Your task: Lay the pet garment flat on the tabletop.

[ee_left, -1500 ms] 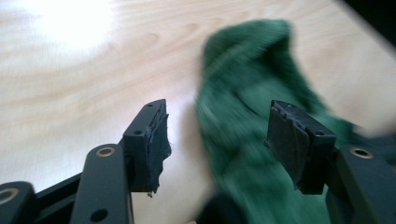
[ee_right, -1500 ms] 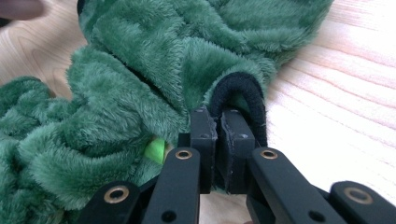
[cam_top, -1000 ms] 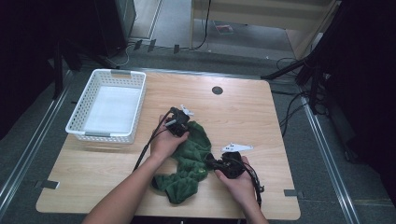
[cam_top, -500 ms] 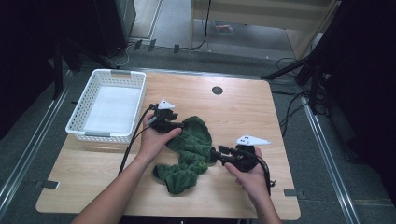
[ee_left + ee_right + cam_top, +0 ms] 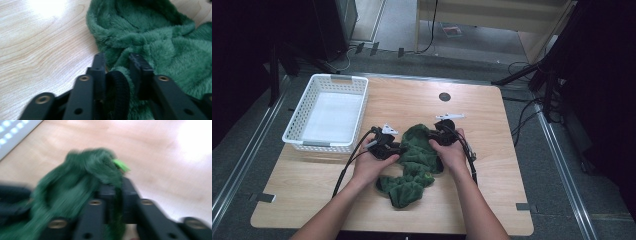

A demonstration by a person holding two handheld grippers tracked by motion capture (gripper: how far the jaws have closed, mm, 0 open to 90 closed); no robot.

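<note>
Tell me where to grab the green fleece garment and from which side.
Judging by its pose, grip the green fleece garment at its folded upper edge, coming in level from the left and right sides. The rolled hem gives a thick ridge there, and the left gripper and right gripper already pinch such folds; the crumpled lower end offers no clean edge.
</note>
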